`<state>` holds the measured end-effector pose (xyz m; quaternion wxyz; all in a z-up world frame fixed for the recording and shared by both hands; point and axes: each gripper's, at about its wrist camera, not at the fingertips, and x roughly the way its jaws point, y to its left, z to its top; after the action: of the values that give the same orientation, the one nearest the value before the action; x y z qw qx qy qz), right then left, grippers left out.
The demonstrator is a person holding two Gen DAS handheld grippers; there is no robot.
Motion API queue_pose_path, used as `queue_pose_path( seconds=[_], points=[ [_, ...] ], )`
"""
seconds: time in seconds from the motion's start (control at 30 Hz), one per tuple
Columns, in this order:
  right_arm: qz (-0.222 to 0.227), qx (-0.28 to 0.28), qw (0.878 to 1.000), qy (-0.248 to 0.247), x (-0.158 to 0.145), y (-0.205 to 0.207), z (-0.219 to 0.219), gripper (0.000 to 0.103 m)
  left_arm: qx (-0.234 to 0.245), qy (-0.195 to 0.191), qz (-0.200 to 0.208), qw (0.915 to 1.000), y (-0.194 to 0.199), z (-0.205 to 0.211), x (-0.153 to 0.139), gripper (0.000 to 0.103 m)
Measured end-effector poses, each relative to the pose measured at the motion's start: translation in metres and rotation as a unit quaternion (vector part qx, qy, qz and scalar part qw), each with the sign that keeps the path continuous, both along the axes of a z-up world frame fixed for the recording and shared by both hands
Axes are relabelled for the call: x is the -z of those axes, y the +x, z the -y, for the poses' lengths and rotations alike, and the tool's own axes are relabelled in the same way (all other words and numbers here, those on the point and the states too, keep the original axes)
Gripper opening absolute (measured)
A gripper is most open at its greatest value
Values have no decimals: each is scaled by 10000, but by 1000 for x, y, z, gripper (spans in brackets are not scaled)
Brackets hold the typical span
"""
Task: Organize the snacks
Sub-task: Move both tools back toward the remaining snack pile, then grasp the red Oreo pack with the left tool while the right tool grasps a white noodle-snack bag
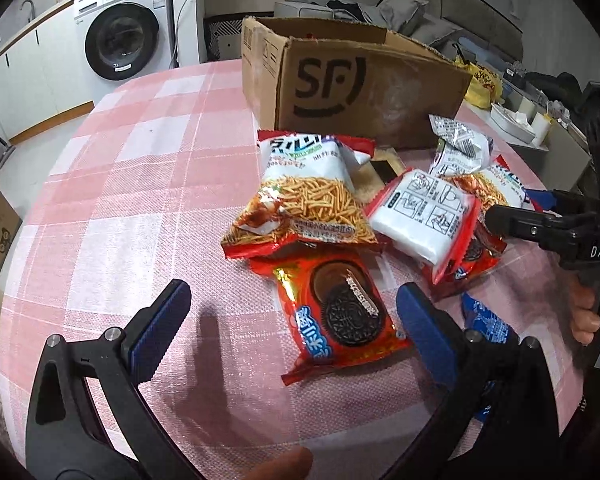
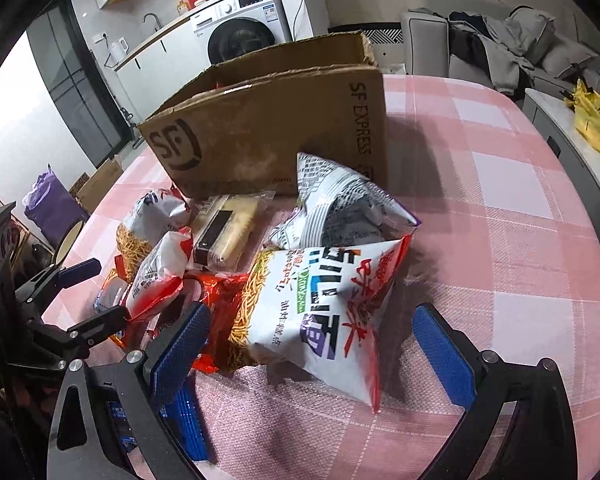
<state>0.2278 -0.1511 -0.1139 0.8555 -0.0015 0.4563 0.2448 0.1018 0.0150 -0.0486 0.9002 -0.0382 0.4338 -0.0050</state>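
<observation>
A round tabletop [image 1: 140, 168] under a pink-and-white check cloth carries everything. At its far side stands the open cardboard box [image 1: 364, 92], printed with a black SF mark; the snacks lie in a loose heap just in front of it.

In the left wrist view a noodle-snack bag [image 1: 304, 196] lies at the heap's left, its near edge overlapping a red cookie packet [image 1: 340, 316] that lies flat on the cloth. To the right, a white-backed packet [image 1: 424, 216] rests tilted on another red packet. A silver-grey bag [image 1: 460, 144] stands crumpled near the box's right corner.

In the right wrist view a second noodle-snack bag [image 2: 324, 312] lies nearest, with a clear-wrapped pale cake [image 2: 228, 228] beyond it, close to the box.

The left tool [image 1: 292, 316] is released, its blue pads wide apart on either side of the red cookie packet, gripping nothing. The right tool [image 2: 312, 348] is likewise released, its pads spread to either side of the second noodle-snack bag; whether they touch it I cannot tell.
</observation>
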Motion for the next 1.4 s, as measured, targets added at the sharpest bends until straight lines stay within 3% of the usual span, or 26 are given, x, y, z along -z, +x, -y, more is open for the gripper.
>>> queue_pose_path(
  seconds=[0.13, 0.73, 0.93, 1.03, 1.1, 1.4],
  points=[
    [-83, 65, 9999, -59, 6, 2, -2, 101, -8, 52, -94, 9999, 2, 1, 5, 102],
    [-305, 2, 9966, 770, 4, 8, 20, 73, -1, -8, -276, 9996, 7, -8, 13, 101],
    [-370, -33, 9957, 843, 6, 7, 20, 71, 266, -70, -205, 9994, 5, -2, 12, 81],
    [-405, -31, 9954, 873, 8, 7, 18, 70, 462, -73, -93, 9989, 1, 4, 11, 66],
    [-371, -42, 9955, 869, 9, 6, 15, 69, 567, -64, -48, 9984, -1, 7, 10, 46],
    [-242, -183, 9952, 931, 3, 1, 16, 50, 692, -254, 58, 9973, -5, 6, 5, 41]
  ],
)
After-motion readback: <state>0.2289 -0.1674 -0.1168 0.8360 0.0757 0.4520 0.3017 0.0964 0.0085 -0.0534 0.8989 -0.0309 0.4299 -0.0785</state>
